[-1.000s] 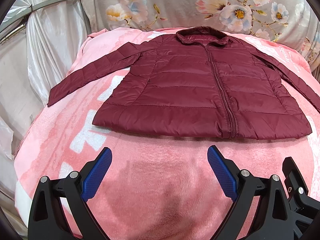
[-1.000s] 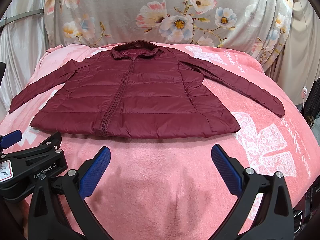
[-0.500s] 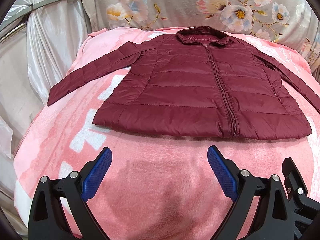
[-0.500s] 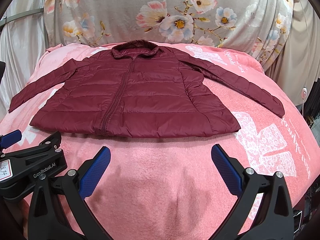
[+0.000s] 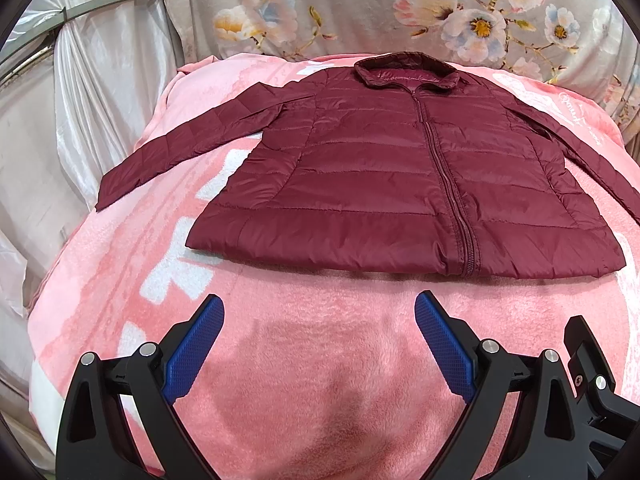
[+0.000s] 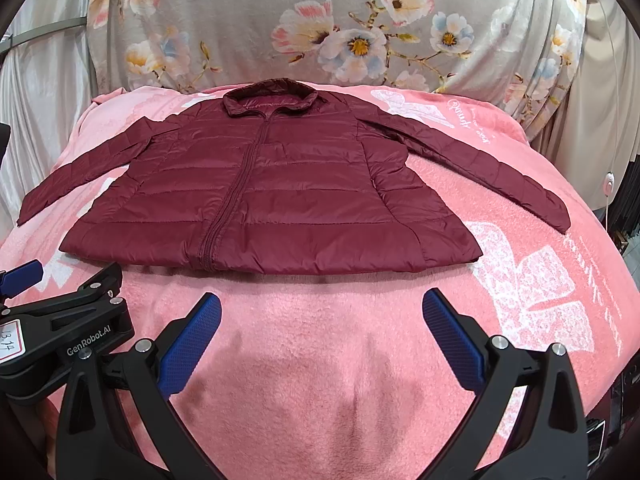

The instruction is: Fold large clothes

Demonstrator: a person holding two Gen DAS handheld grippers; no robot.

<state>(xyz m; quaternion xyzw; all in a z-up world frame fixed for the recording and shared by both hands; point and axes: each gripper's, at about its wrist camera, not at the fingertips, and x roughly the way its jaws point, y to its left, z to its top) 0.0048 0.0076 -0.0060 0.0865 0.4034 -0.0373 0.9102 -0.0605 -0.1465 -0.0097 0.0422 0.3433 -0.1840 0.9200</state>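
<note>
Compared with the frames from 1.0 s and 0.5 s ago, I find no visible change: the jacket (image 5: 400,184) lies in the same place and both grippers sit at the same stand-off.

The maroon quilted jacket is spread flat, front side up and zipped, on the pink blanket (image 5: 320,340). Its collar points toward the floral cloth (image 6: 320,32) at the far side, and its 2 sleeves are extended outward.

The left gripper (image 5: 319,312) is held low over the blanket, just short of the jacket hem, and points toward the collar. Its 2 blue pads (image 5: 196,344) are spread wide with nothing between them.

The right gripper (image 6: 321,312) holds the same pose beside it, also short of the hem, spread wide and empty. The left unit's black body is visible at the left of the right wrist view.
</note>
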